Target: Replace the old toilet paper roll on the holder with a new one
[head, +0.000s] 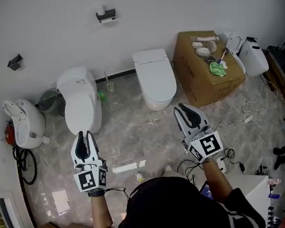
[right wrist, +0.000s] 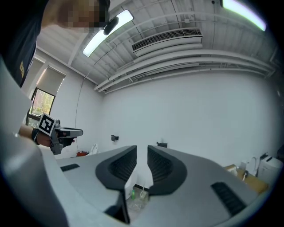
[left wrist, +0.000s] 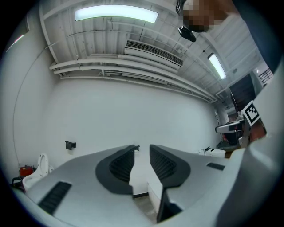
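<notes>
Left gripper [head: 84, 135] and right gripper [head: 180, 108] are both held level. On each the jaws stand a slit apart with nothing between them, so they are probably readied for the approach. Both aim at the back wall [head: 47, 25] and are well short of it. A cardboard box [head: 204, 76] stands on the floor near the wall's right end, possibly holding supplies. The holder [head: 105, 14] is mounted mid-wall. The old roll [head: 100, 9] sits on it, not yet removed.

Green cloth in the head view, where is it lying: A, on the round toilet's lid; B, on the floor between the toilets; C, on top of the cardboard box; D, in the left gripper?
C: the green cloth lies on top of the cardboard box.
</notes>
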A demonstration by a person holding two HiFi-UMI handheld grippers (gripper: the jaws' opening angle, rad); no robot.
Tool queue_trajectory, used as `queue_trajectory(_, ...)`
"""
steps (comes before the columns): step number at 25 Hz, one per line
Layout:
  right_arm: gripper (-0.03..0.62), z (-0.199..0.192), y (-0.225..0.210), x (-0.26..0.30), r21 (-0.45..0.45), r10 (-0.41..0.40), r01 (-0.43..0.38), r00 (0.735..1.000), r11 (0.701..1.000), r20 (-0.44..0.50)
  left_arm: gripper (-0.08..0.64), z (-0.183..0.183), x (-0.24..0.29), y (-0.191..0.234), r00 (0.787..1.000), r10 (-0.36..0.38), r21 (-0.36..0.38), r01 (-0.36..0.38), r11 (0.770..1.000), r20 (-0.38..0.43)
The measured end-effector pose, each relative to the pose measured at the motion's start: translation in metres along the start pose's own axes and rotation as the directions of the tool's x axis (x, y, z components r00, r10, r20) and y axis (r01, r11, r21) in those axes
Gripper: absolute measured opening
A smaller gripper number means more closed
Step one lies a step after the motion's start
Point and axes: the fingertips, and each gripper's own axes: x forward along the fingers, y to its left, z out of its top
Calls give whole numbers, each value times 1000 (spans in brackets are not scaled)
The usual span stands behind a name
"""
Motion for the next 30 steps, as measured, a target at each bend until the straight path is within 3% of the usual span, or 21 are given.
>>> queue_trajectory(4, 123, 2, 2, 1, 33, -2, 2, 1000, 999, 23, 220, -2, -1, 10, 1000, 16, -18, -16, 1000, 3)
queue_trajectory(7, 242, 2, 4, 7, 67, 17, -20, 999, 998, 32, 318, -2, -1, 16, 999, 34, -45, -33, 998, 14)
queue_trajectory(10, 357, -1, 11, 8, 91, 22, -25, 999, 996, 27, 352, -4, 0, 10, 1000, -12, -10, 12, 1000, 1)
queue_trajectory(14, 377, -1, 39, 16, 23, 8, -8, 1000, 1000, 14, 377, 1, -5, 19, 999, -45, 16, 44, 999, 12)
queue_trajectory(23, 377, -16, 86, 17, 19, -6, 6, 1000, 1000, -29, 379, -2, -12, 47, 995, -96, 10, 96, 995, 12)
queue_trajectory(30, 377, -24, 72, 36, 6, -21, 22, 999, 1000, -40, 379, -13, 17, 42, 991, -134, 12, 134, 991, -2)
